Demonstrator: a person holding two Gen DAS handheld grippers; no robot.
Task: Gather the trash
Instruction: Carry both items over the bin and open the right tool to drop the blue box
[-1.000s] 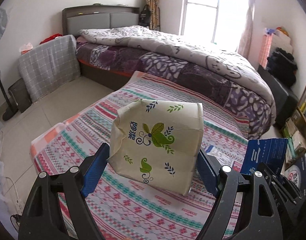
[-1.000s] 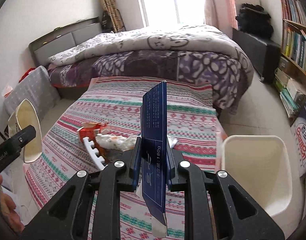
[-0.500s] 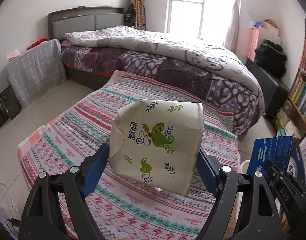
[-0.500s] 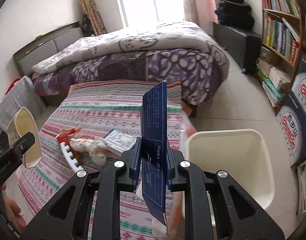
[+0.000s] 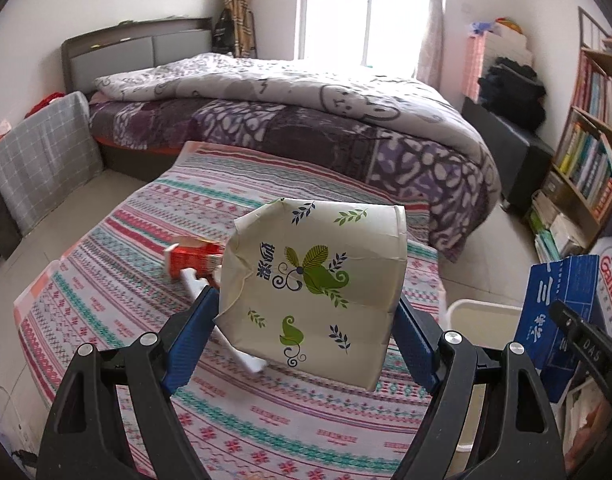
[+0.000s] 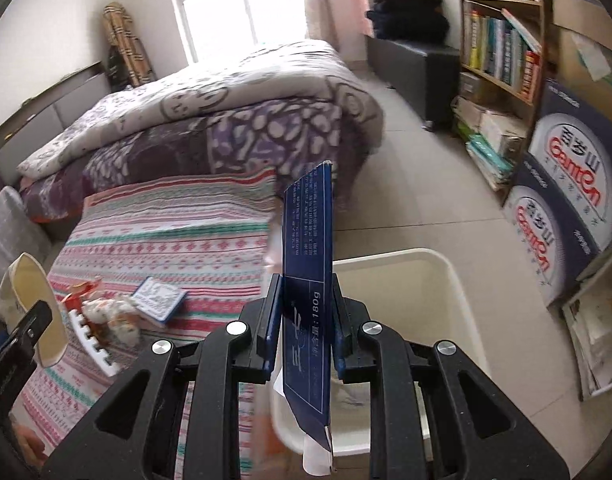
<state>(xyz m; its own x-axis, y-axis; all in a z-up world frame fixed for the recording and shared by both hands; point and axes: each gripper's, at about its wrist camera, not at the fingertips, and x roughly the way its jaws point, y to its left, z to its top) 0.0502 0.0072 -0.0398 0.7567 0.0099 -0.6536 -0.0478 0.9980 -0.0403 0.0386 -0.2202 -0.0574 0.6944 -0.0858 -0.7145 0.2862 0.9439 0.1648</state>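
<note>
A cream paper pack (image 5: 317,276) printed with green leaves is clamped between the blue pads of my left gripper (image 5: 306,308), above the striped cloth surface (image 5: 118,280). My right gripper (image 6: 304,292) is shut on a flat blue carton (image 6: 307,240), held upright on edge over the near rim of a white bin (image 6: 445,280). The left wrist view shows the same carton (image 5: 557,300) at the right, beside the bin (image 5: 481,308). On the cloth lie a red wrapper (image 5: 190,258), a crumpled wrapper (image 6: 114,312), a white toothed strip (image 6: 92,340) and a small printed box (image 6: 160,296).
A bed with a grey and purple quilt (image 5: 306,120) stands behind the cloth surface. A bookshelf (image 6: 501,52) and stacked blue water cartons (image 6: 565,200) line the right wall. Tiled floor (image 6: 417,184) runs between bed and shelf.
Both grippers have swung right with their loads still gripped. The white bin has come in under the blue carton, and the red wrapper now shows behind the cream pack.
</note>
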